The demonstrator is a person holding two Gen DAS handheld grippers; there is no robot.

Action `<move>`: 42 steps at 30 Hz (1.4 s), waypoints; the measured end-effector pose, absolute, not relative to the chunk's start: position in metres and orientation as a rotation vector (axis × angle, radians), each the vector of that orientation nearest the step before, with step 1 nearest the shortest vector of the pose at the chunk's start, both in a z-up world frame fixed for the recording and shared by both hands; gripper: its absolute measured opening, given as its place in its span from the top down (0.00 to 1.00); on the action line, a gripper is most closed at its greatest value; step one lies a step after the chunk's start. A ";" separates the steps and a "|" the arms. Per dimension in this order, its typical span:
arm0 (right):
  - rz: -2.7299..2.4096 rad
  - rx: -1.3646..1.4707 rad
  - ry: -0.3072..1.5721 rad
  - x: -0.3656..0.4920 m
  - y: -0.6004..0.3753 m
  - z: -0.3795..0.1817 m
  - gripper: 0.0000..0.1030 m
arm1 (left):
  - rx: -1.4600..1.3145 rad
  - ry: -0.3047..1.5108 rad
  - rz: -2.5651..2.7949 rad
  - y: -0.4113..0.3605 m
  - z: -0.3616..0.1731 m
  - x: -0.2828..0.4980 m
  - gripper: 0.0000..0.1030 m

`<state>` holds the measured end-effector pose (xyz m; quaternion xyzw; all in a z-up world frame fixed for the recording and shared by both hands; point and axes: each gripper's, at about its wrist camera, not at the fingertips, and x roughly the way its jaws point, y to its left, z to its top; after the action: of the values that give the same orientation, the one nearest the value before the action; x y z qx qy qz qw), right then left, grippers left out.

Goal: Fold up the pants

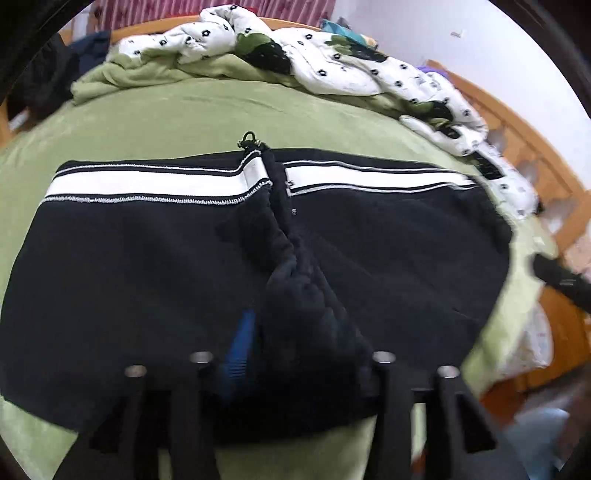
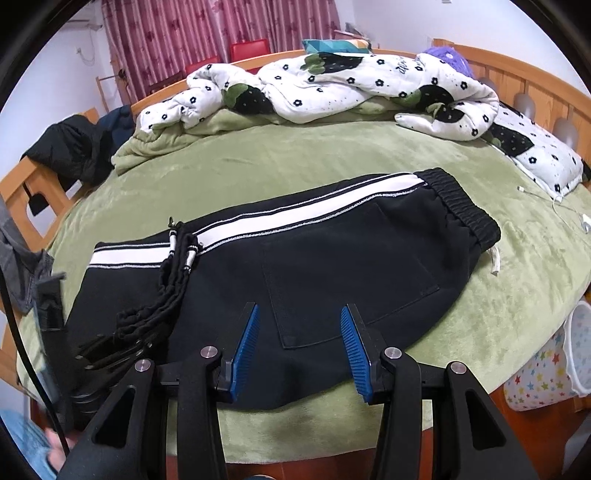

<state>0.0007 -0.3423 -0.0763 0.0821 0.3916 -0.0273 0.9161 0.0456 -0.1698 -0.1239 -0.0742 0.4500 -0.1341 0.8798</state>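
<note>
A wooden-framed bed (image 2: 517,79) covered by a green plush blanket (image 2: 295,158) is seen; dark red patterned curtains (image 2: 207,33) hang against white walls (image 2: 48,66) behind.

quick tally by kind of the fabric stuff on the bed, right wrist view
black pants with white stripe: 1
white flower-print quilt: 1
bunched green blanket: 1
dark jackets on the bed frame's corner: 2
green bed cover under it all: 1
total: 6
</note>
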 end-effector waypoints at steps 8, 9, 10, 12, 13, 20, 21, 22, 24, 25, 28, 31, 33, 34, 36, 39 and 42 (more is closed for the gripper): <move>-0.008 0.188 0.823 0.009 -0.323 -0.072 0.55 | -0.179 0.805 -0.187 -0.091 -0.052 -0.001 0.33; -0.001 0.191 0.825 0.009 -0.319 -0.071 0.55 | -0.171 0.796 -0.160 -0.080 -0.044 -0.005 0.33; 0.017 0.194 0.826 0.010 -0.312 -0.068 0.55 | -0.159 0.789 -0.134 -0.068 -0.037 -0.009 0.33; 0.038 0.187 0.822 0.010 -0.300 -0.064 0.55 | -0.124 0.757 -0.079 -0.044 -0.023 -0.019 0.33; 0.050 0.177 0.820 0.011 -0.293 -0.062 0.55 | -0.111 0.742 -0.059 -0.037 -0.019 -0.019 0.32; 0.153 0.231 0.815 0.022 -0.255 -0.055 0.55 | -0.168 0.726 0.020 0.027 -0.029 -0.025 0.30; 0.157 0.251 0.821 0.028 -0.250 -0.056 0.55 | -0.181 0.732 0.022 0.035 -0.037 -0.023 0.30; 0.162 0.264 0.829 0.034 -0.247 -0.059 0.55 | -0.187 0.736 0.024 0.040 -0.044 -0.021 0.30; 0.158 0.269 0.849 0.047 -0.238 -0.068 0.55 | -0.187 0.745 0.030 0.046 -0.056 -0.012 0.30; 0.155 0.260 0.866 0.054 -0.232 -0.075 0.55 | -0.189 0.753 0.039 0.051 -0.064 -0.006 0.30; 0.134 0.210 0.937 0.062 -0.214 -0.104 0.67 | -0.202 0.769 0.072 0.058 -0.080 0.005 0.30; 0.177 0.157 0.986 0.053 -0.201 -0.129 0.74 | -0.235 0.775 0.068 0.063 -0.084 0.010 0.30; 0.193 0.104 1.001 0.045 -0.195 -0.140 0.80 | -0.258 0.775 0.046 0.067 -0.085 0.013 0.30; 0.202 0.090 0.976 0.038 -0.196 -0.140 0.84 | -0.260 0.774 0.042 0.068 -0.084 0.014 0.30; 0.253 0.140 0.930 0.027 -0.206 -0.133 0.86 | -0.251 0.772 0.045 0.070 -0.084 0.012 0.30; 0.294 0.245 0.925 0.016 -0.225 -0.135 0.86 | -0.249 0.800 0.055 0.075 -0.091 0.007 0.30; 0.282 0.168 0.994 0.016 -0.216 -0.159 0.83 | -0.307 0.827 0.042 0.085 -0.096 0.006 0.30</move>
<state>0.0158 -0.2163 -0.1586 0.0802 0.4748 0.1348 0.8660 0.0063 0.0847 -0.0963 -0.1487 0.4001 0.0205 0.9041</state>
